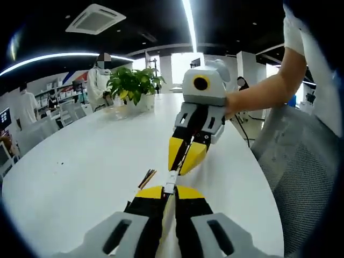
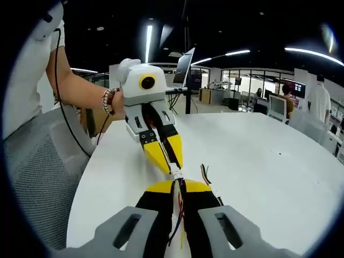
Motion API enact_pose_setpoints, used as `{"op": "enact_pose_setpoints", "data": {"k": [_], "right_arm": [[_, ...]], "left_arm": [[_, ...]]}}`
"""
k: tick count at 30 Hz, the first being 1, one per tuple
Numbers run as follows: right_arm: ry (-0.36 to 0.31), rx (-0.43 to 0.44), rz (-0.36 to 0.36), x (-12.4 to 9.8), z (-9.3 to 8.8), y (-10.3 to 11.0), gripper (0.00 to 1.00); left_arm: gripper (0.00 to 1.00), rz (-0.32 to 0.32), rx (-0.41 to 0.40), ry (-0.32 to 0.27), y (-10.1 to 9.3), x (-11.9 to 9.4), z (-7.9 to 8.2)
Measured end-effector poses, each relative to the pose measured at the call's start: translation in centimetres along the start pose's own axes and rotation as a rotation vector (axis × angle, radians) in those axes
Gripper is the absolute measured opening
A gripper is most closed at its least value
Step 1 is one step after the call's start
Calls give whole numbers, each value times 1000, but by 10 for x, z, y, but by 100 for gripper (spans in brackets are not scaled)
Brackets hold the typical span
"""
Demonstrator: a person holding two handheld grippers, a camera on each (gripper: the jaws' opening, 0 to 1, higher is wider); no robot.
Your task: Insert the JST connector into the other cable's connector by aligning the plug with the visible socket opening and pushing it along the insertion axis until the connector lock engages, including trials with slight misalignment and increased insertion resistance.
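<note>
Above the white oval surface [image 1: 80, 177], the left gripper [image 1: 170, 189] and right gripper [image 2: 179, 184] each clench a small white connector [image 1: 171, 181], tips touching nose to nose, so insertion seems begun, locking unconfirmed.

Light level: bright on the bench [image 1: 80, 172], dark ceiling above.
Sources: long ceiling strip lights [image 1: 189, 21], [image 2: 149, 40], blown out white; pale daylight from far windows in the left gripper view.
Glare: soft sheen over the white bench top [image 2: 269, 161].
Shadows: faint and soft under the fingers [image 1: 185, 153].
Distortion: strong fisheye bend; the bench rim and the chair [image 2: 37, 177] curve toward the edges.
Focus: centre sharp, far room soft, near fingers [image 2: 156, 209] slightly blurred.
</note>
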State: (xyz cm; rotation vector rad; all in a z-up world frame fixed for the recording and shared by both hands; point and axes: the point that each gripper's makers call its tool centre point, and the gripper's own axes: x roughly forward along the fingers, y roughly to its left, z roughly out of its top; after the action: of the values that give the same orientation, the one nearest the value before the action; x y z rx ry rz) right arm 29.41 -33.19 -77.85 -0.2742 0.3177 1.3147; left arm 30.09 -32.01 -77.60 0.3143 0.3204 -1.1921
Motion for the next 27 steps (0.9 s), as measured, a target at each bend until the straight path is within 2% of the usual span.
{"op": "enact_pose_setpoints", "data": {"k": [10, 20, 23, 27], "right_arm": [[9, 38, -30, 14, -11, -22, 3], [47, 83, -21, 23, -35, -29, 3], [23, 117, -24, 26, -36, -30, 1], [29, 134, -24, 29, -43, -28, 1]], "left_arm": [[1, 34, -32, 31, 21, 12, -13], [1, 42, -120, 59, 27, 27, -38], [0, 74, -111, 86, 29, 30, -45], [0, 73, -136, 95, 30, 31, -53]]}}
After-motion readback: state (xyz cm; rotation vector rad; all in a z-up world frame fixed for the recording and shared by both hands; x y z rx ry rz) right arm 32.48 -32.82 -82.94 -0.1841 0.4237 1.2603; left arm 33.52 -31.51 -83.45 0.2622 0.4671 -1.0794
